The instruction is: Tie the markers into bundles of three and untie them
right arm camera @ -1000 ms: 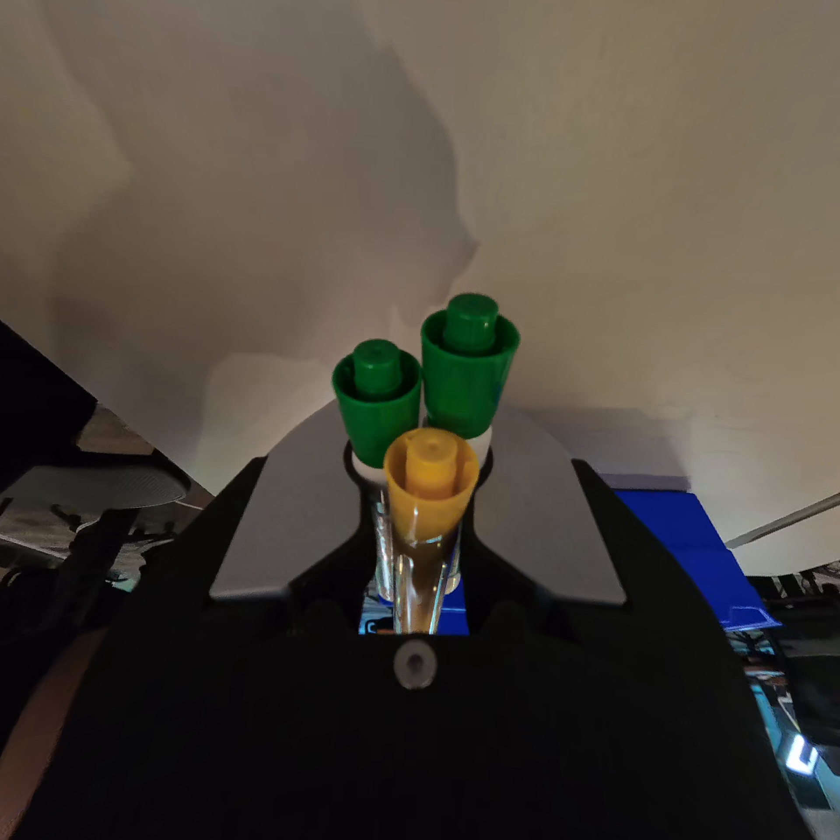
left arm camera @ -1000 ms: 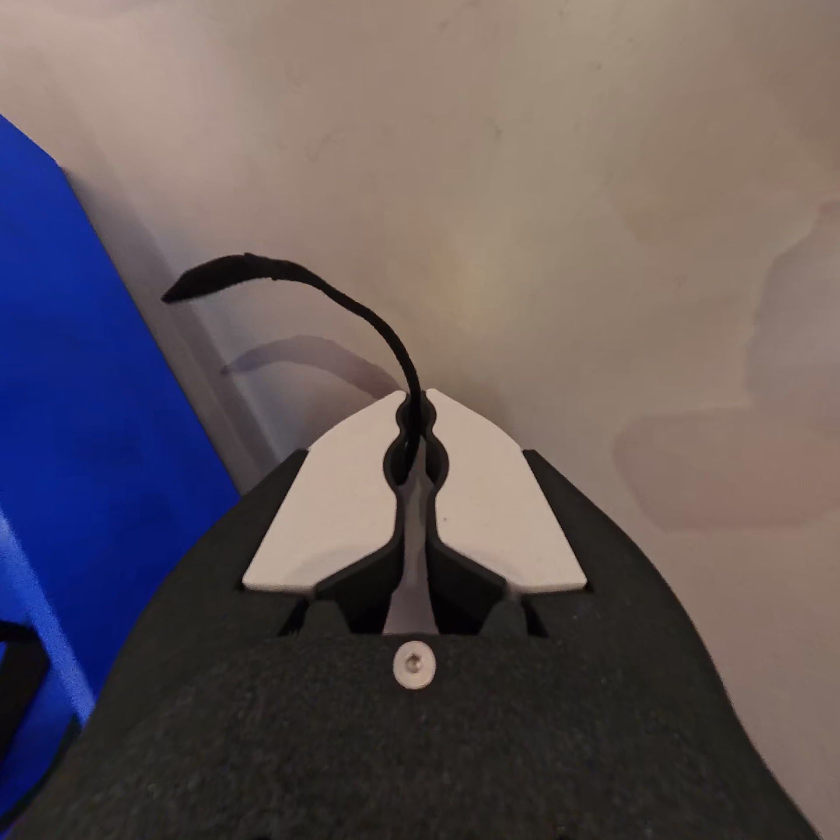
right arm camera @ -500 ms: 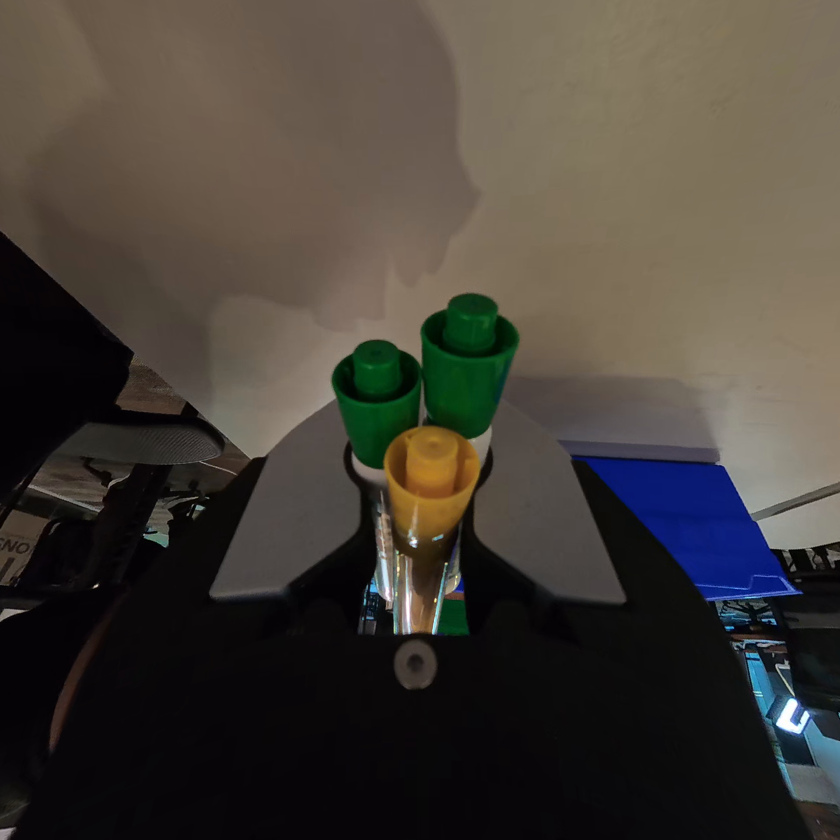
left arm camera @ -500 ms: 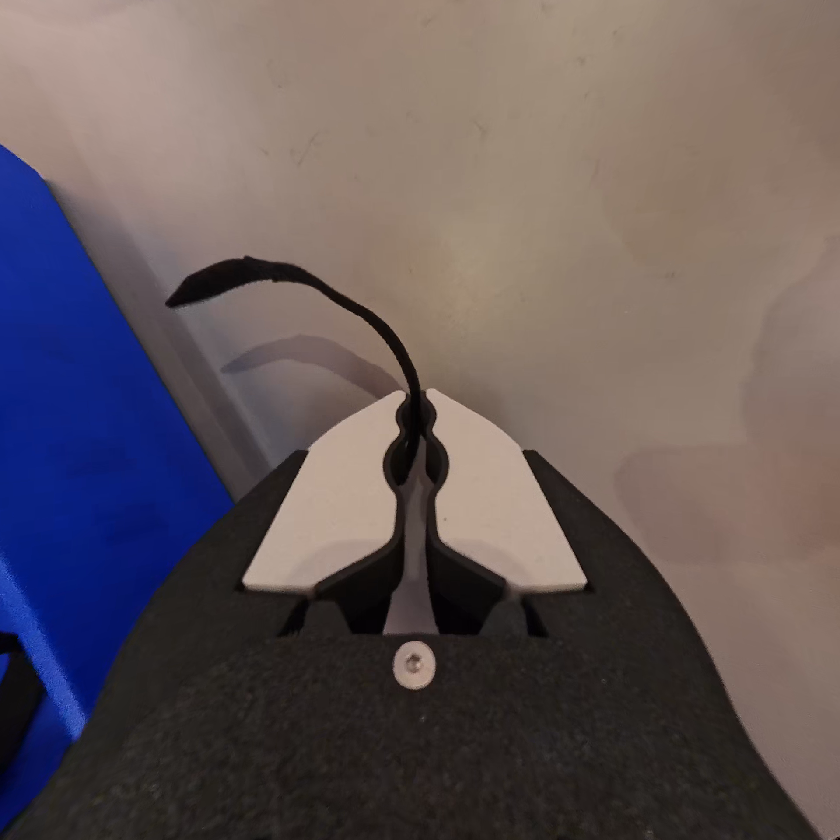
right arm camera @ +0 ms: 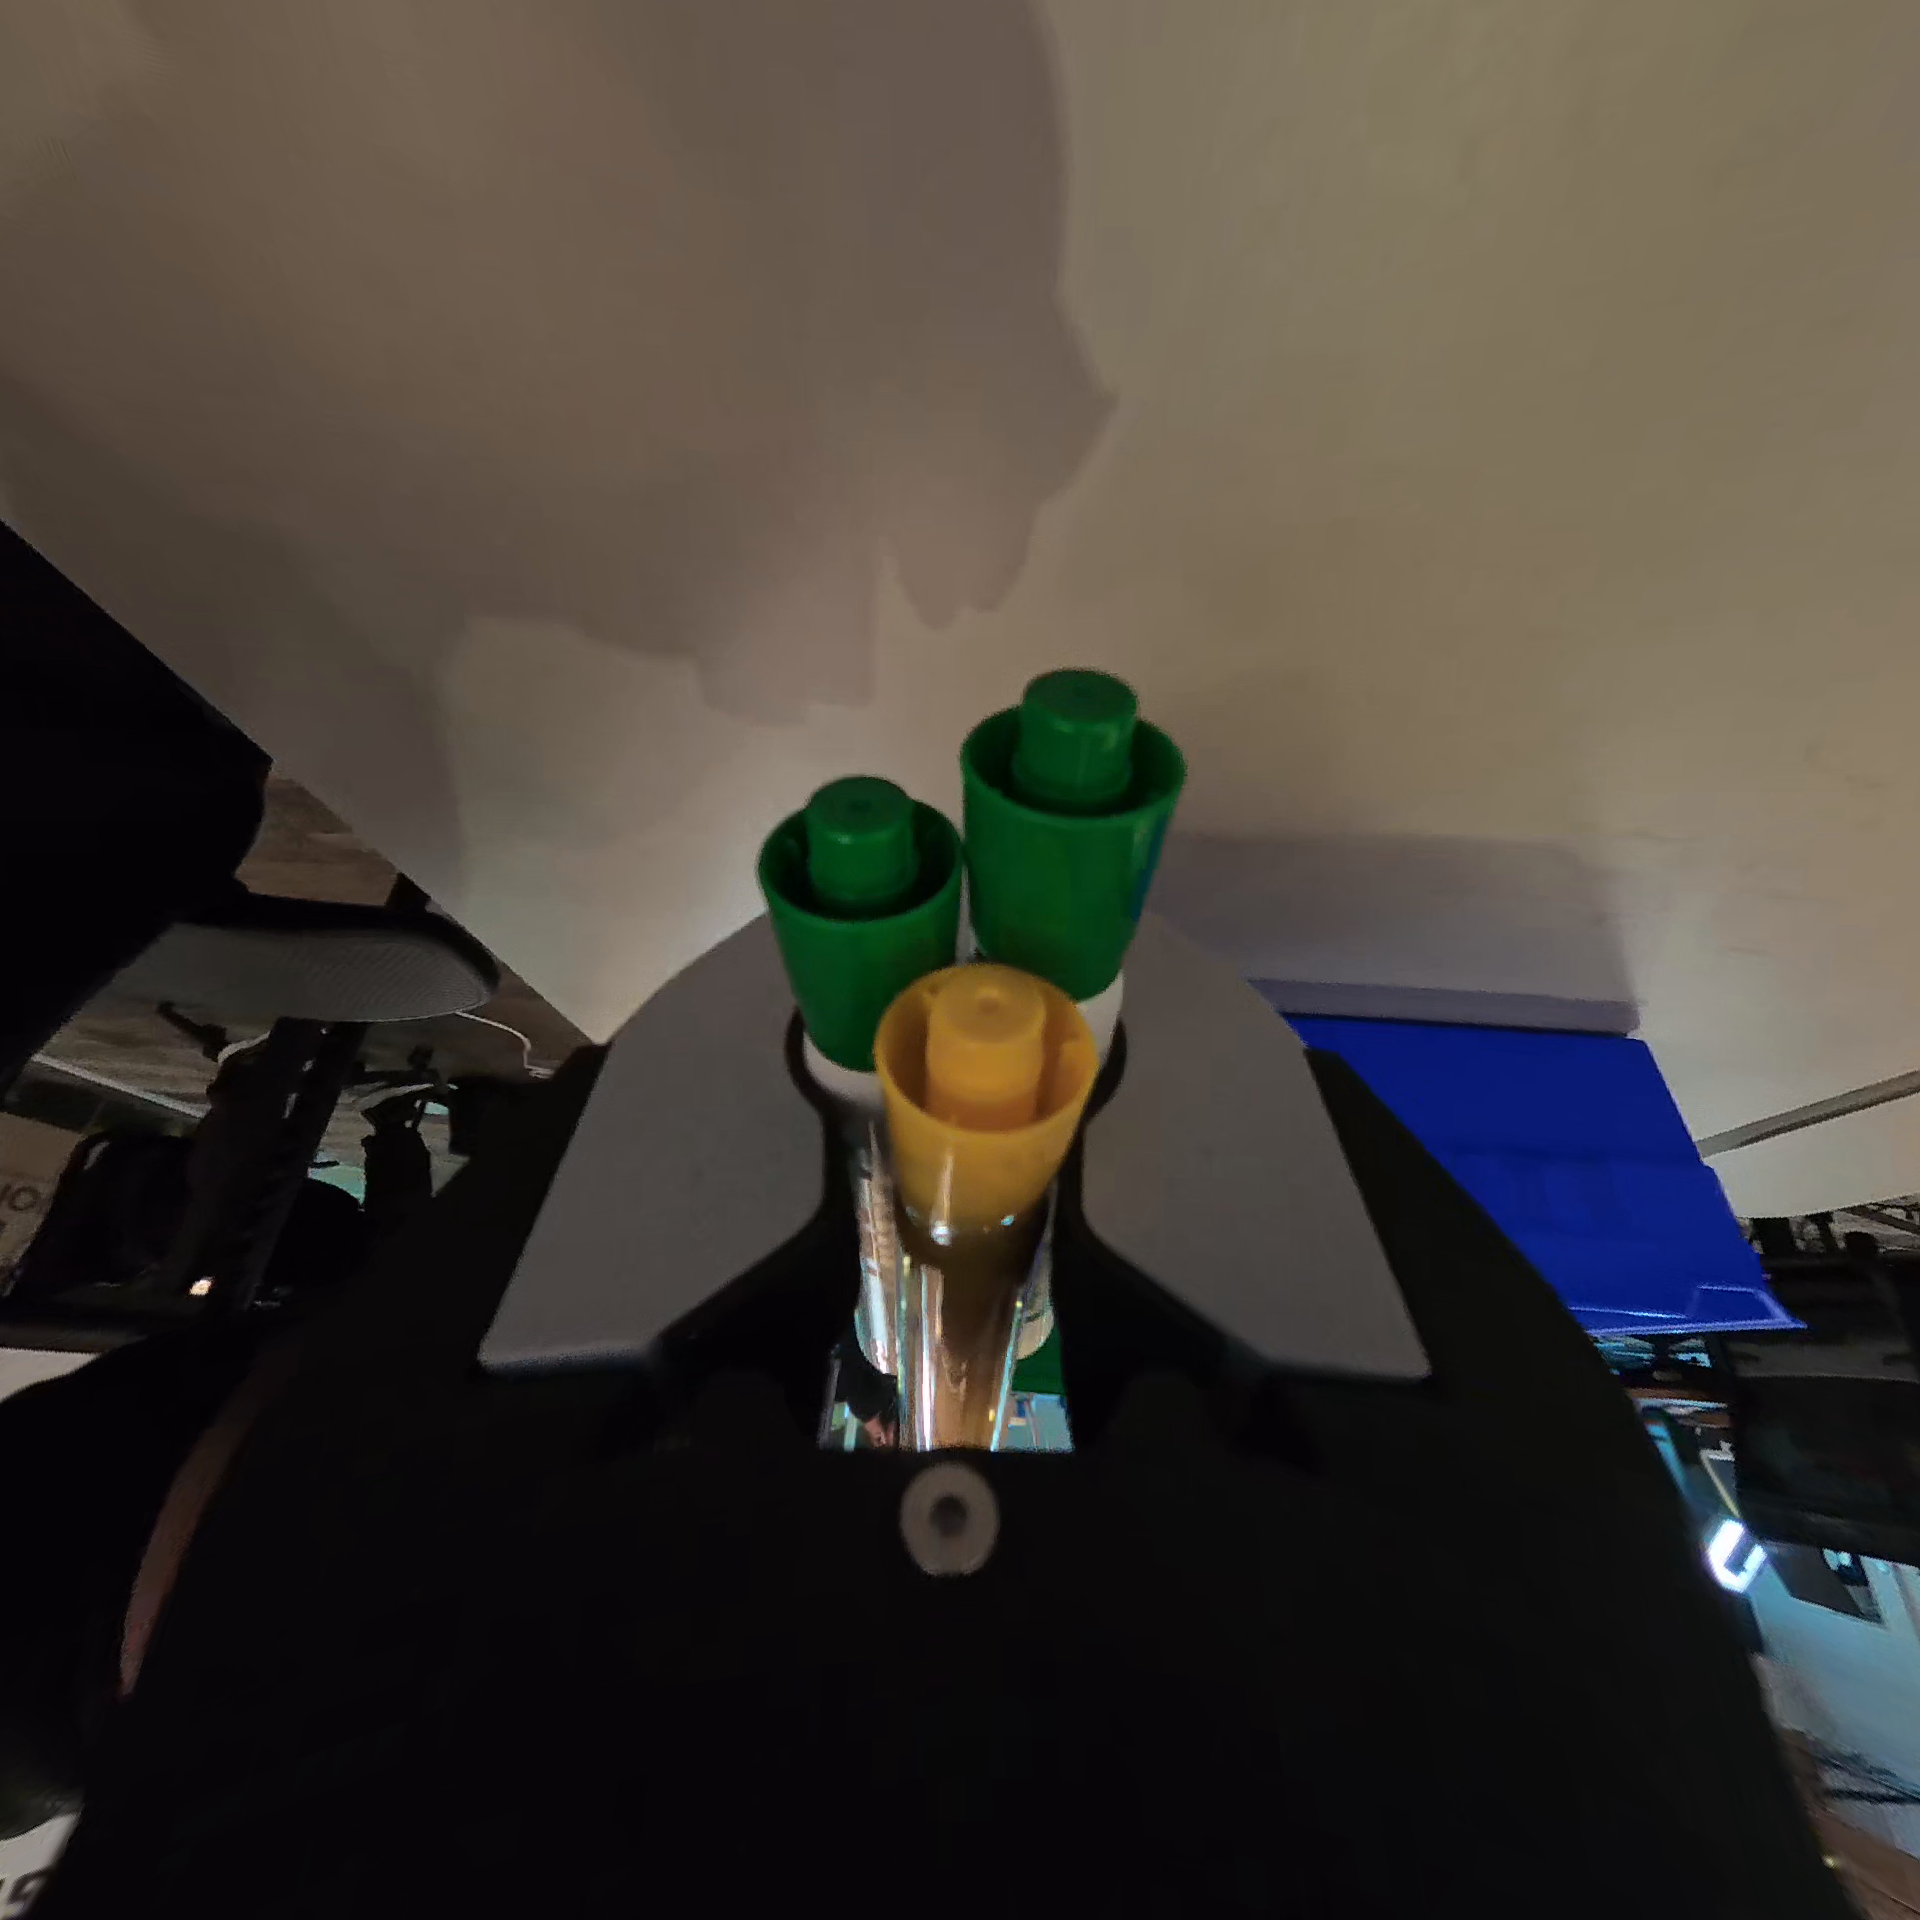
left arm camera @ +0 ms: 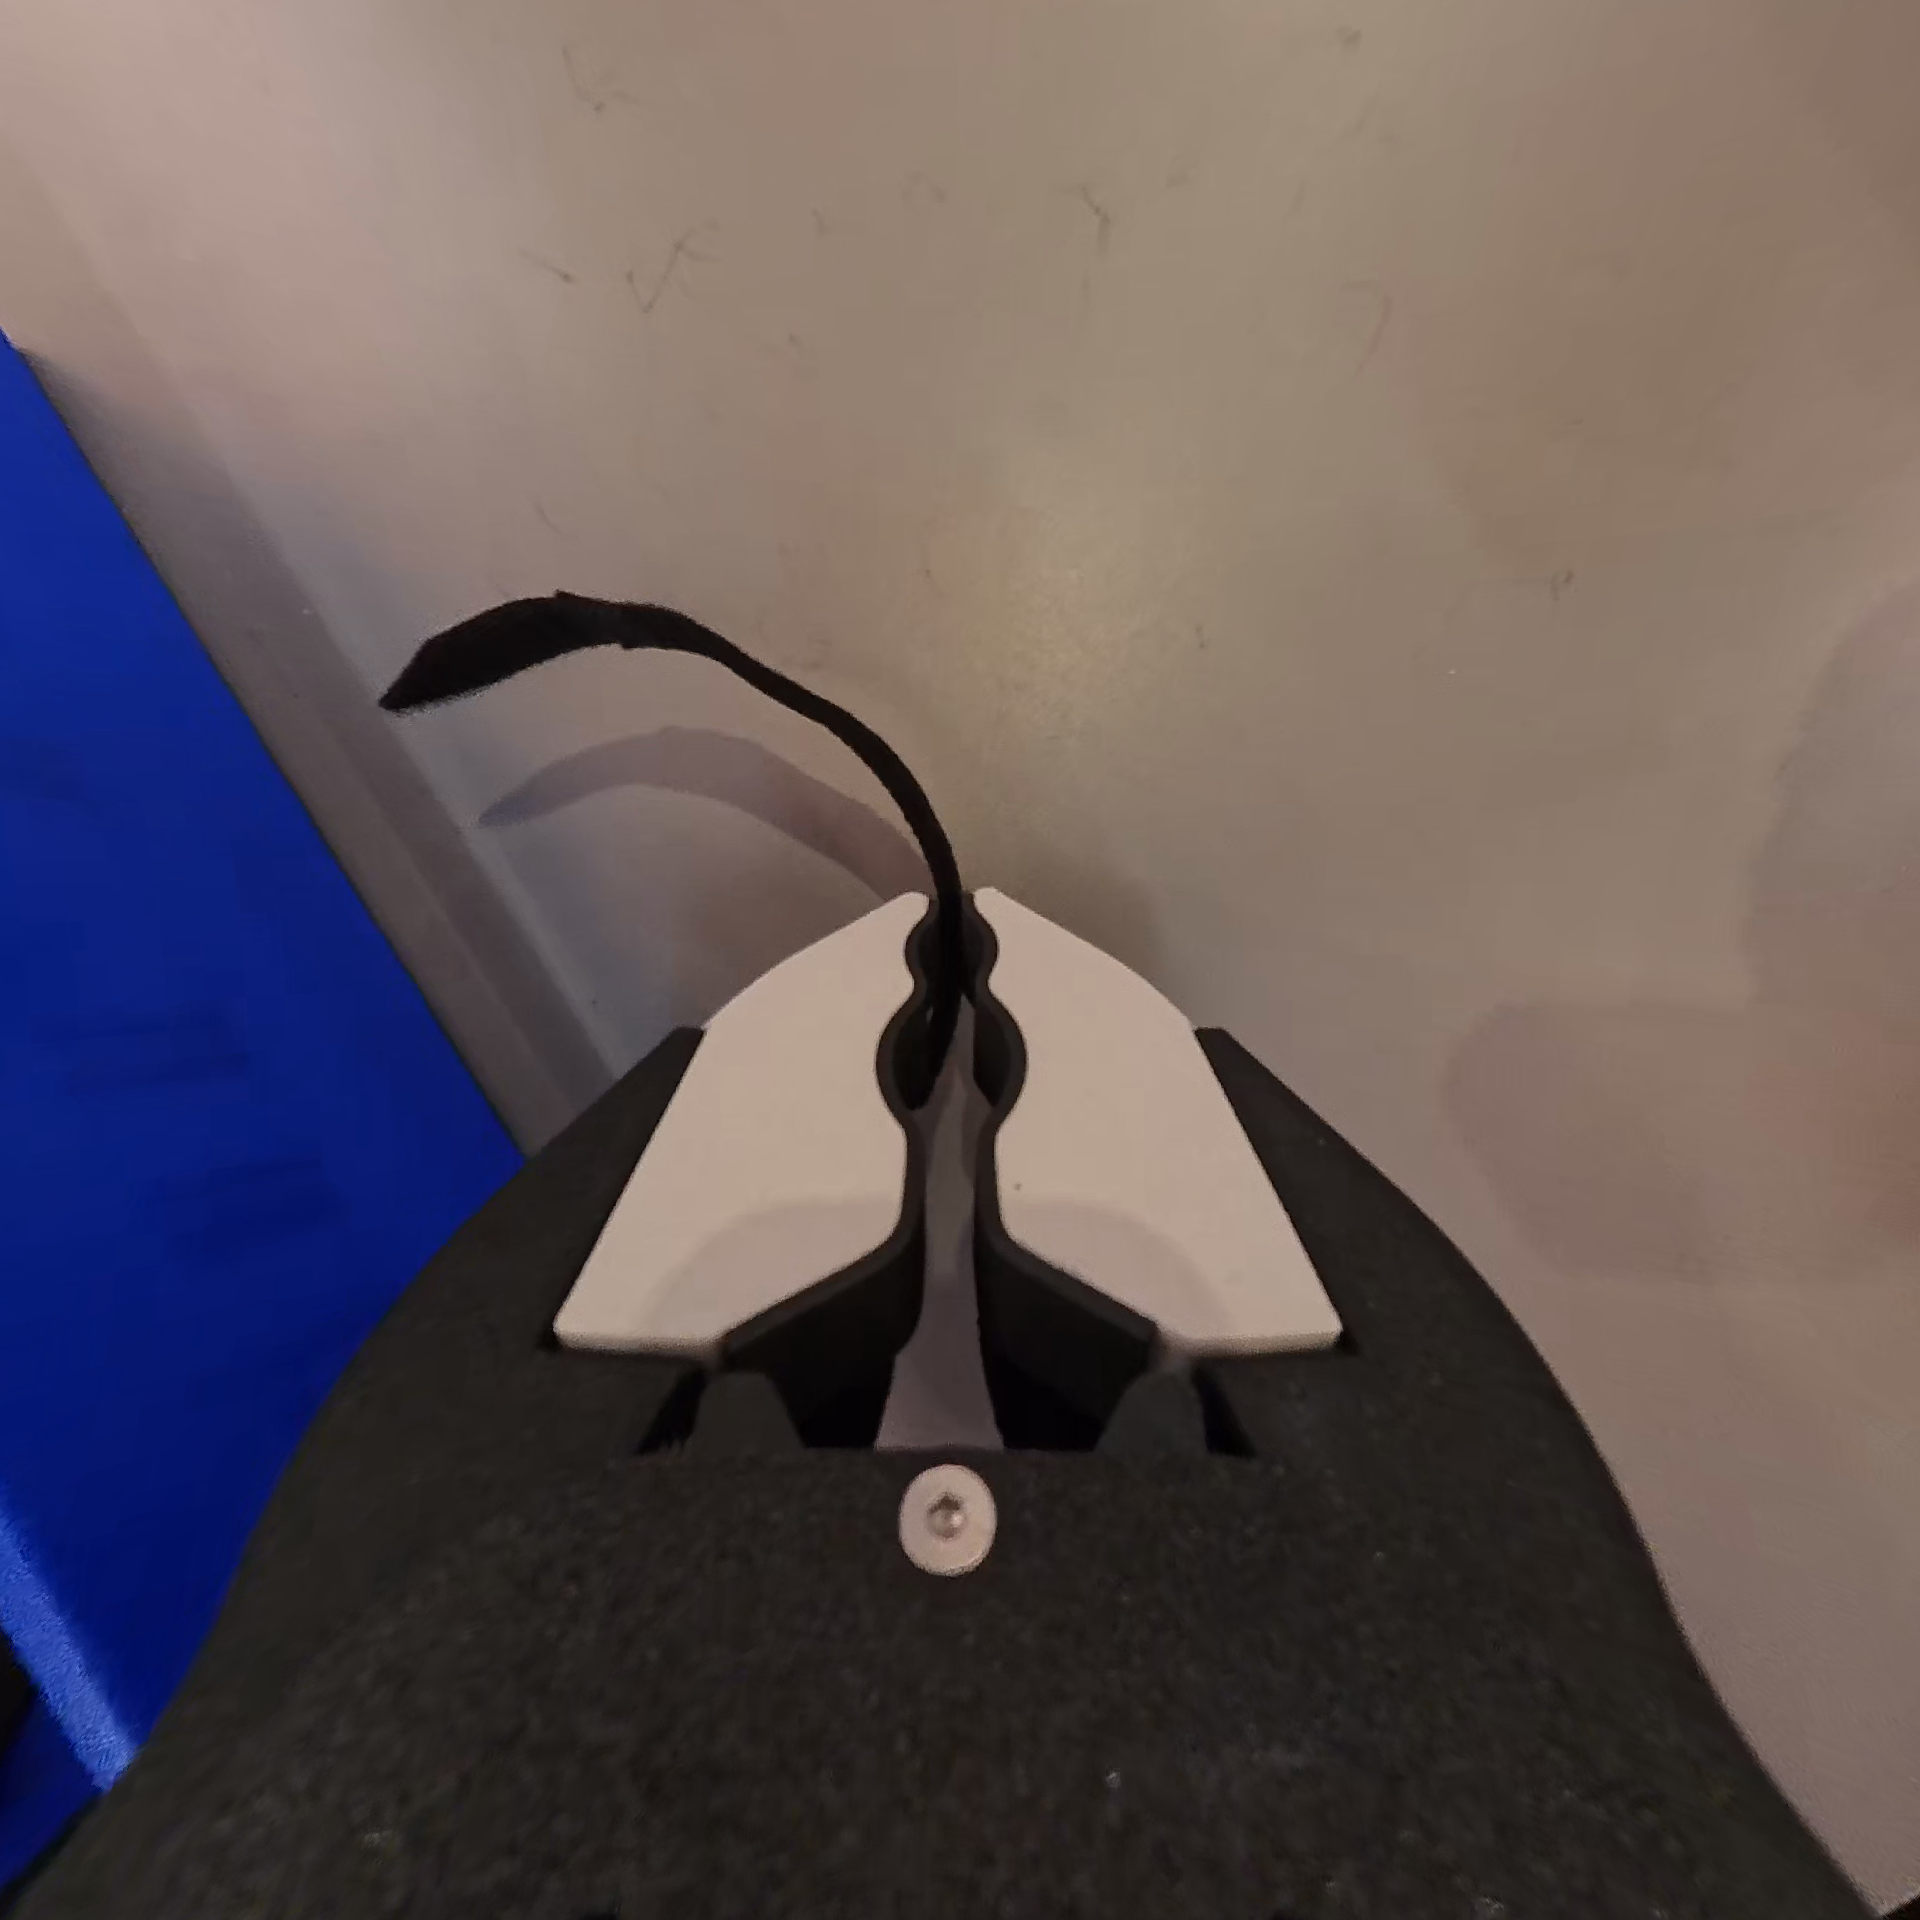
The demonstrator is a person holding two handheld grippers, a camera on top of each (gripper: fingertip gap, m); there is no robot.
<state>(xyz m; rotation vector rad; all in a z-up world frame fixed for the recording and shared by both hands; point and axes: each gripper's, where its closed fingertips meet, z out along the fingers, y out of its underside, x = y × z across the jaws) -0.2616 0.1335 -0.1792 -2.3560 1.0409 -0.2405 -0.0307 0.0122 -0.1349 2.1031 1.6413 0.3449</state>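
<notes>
A: Any containers in sight?

B: One blue plastic bin (right arm camera: pixel 1538 1174), lying low at the right of the right wrist view. Its inside is hidden, so I cannot tell what it holds. A flat blue panel (left arm camera: pixel 177 1039) fills the left edge of the left wrist view.

A: And the markers?

B: Three are in the right gripper (right arm camera: pixel 956 1049), whose pale fingers are closed on their barrels, caps pointing away from the camera: two markers with green plastic caps (right arm camera: pixel 1070 831) side by side, and one marker with a yellow-orange cap (right arm camera: pixel 982 1070) nearest the lens, touching both. I see no tie around them.

A: The left one?

B: The left gripper (left arm camera: pixel 948 914) has its white fingers pressed together on a thin black fabric strap (left arm camera: pixel 831 717). The strap rises from the tips and curls over to the left, its free end in the air, casting a shadow.

A: Surroundings?

B: A scuffed off-white surface (left arm camera: pixel 1143 416) fills both backgrounds. Dark, cluttered room shows along the lower edges of the right wrist view.
</notes>
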